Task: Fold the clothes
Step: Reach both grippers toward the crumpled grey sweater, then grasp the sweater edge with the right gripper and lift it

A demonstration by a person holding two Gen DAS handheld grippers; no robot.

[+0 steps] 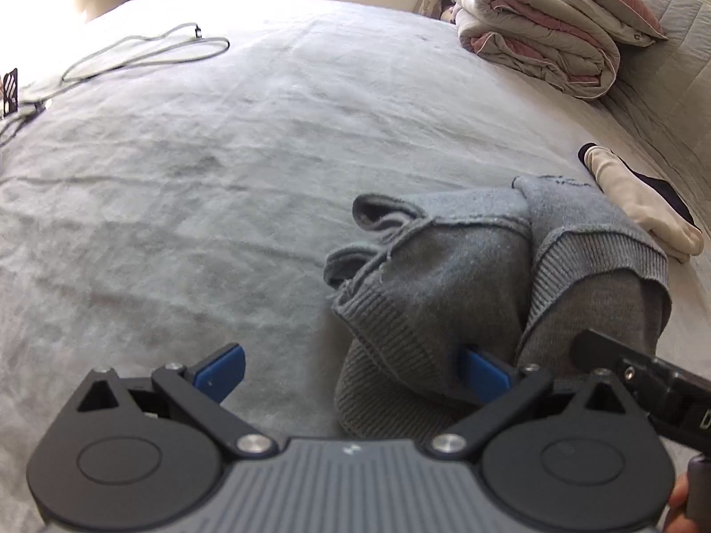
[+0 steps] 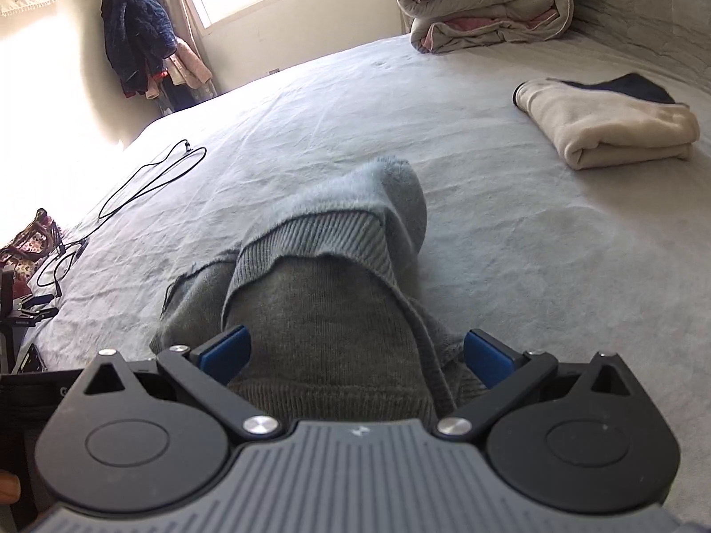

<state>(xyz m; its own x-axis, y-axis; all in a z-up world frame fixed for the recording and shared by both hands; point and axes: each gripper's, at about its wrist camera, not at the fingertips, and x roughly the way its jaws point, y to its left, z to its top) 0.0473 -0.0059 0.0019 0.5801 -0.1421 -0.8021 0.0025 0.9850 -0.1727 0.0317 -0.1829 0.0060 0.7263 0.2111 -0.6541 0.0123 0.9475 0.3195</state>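
A grey knit sweater [image 1: 449,275] lies bunched on the bed, its ribbed hem turned up. My left gripper [image 1: 353,371] is open; its right blue pad [image 1: 482,373] touches the sweater's near edge, its left pad [image 1: 222,371] is over bare sheet. In the right wrist view the sweater [image 2: 329,293] lies between the pads of my open right gripper [image 2: 355,355], which sits low over its near end. The right gripper also shows in the left wrist view [image 1: 640,373] at the sweater's right side.
The bed has a pale grey sheet [image 1: 222,155]. A folded cream garment [image 2: 609,129] on something dark lies to the right. A rolled quilt [image 2: 484,0] is at the far end. A cable [image 2: 146,177] and a floral bag [image 2: 26,244] lie at the left.
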